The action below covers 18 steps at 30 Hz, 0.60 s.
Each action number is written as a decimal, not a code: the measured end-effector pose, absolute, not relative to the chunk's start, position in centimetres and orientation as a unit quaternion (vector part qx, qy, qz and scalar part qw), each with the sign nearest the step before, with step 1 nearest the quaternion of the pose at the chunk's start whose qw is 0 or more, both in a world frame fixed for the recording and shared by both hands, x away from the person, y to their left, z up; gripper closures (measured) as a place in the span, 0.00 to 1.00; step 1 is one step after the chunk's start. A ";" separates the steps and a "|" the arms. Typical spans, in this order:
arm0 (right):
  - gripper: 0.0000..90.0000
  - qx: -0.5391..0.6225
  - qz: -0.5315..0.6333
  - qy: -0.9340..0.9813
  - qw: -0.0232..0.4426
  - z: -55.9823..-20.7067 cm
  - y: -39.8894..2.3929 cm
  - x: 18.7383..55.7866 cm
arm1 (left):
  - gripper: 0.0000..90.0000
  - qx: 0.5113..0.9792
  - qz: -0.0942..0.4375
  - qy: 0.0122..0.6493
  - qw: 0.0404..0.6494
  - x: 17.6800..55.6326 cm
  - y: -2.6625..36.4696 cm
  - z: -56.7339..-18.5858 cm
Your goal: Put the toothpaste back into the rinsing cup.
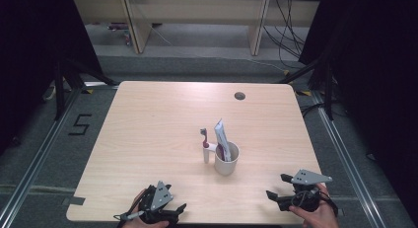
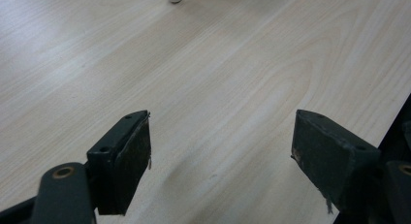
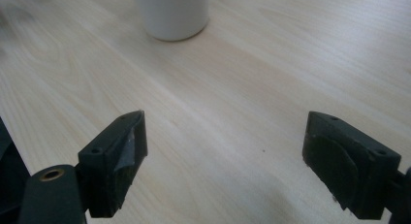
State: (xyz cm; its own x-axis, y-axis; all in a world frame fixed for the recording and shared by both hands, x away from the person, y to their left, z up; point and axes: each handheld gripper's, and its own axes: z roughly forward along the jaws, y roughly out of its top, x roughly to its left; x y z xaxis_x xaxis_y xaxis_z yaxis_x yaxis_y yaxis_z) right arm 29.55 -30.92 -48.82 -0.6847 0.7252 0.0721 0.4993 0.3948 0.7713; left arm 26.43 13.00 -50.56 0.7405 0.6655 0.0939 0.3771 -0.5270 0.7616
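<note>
We saw the toothpaste tube already standing in the white cup at mid-counter, the toothbrush upright just left of it, while our left claw and right claw waited near us, both wide open and empty.

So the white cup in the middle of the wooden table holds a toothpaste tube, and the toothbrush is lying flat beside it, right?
Not quite. The red-and-white toothbrush stands upright beside the white cup, not flat, as the high view shows. The toothpaste tube does sit in the cup on the wooden table.
</note>
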 end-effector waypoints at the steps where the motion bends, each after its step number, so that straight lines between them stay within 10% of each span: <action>1: 0.19 0.372 0.405 0.823 0.141 -48.9 -30.9 29.5 | 0.24 0.853 0.190 0.304 0.379 26.4 13.0 -50.6; 18: 0.18 0.376 0.349 0.849 0.129 -49.9 -31.5 28.3 | 0.21 0.853 0.186 0.306 0.380 26.4 12.9 -50.7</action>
State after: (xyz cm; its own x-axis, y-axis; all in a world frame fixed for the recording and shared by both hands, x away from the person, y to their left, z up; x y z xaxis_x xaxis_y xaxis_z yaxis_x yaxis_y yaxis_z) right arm 28.33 -31.52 -49.92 -0.6842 0.7280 0.0438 0.5483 0.4739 0.6891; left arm 26.42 12.92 -50.68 0.7429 0.6641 0.0841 0.3811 -0.5229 0.7624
